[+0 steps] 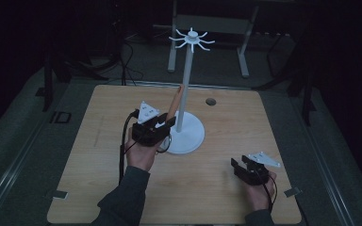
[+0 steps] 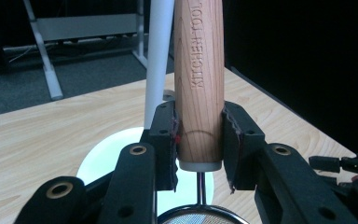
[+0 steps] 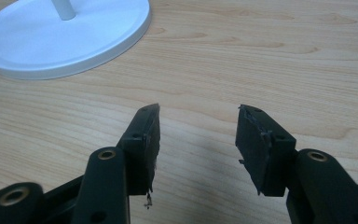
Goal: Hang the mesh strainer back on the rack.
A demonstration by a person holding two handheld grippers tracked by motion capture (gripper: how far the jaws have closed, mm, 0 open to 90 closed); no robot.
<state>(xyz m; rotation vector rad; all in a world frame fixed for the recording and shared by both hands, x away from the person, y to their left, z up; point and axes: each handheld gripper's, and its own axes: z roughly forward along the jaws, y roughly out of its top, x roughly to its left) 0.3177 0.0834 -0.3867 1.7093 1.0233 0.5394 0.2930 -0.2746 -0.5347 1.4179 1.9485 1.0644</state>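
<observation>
Wooden-handled strainer (image 2: 199, 84) being held upright just beside the white stand (image 1: 187, 94), near its round base, at mid-table. Handle being pinched between the pads of the left gripper (image 1: 166, 123), mesh ring hanging below the jaws. Apparently lifting toward the hooks at the stand's top; next calling for raising the handle's end to hook height and threading it on. Right gripper (image 1: 238, 165) resting near the table's (image 1: 99, 188) right edge, jaws standing wide apart, holding nothing.
</observation>
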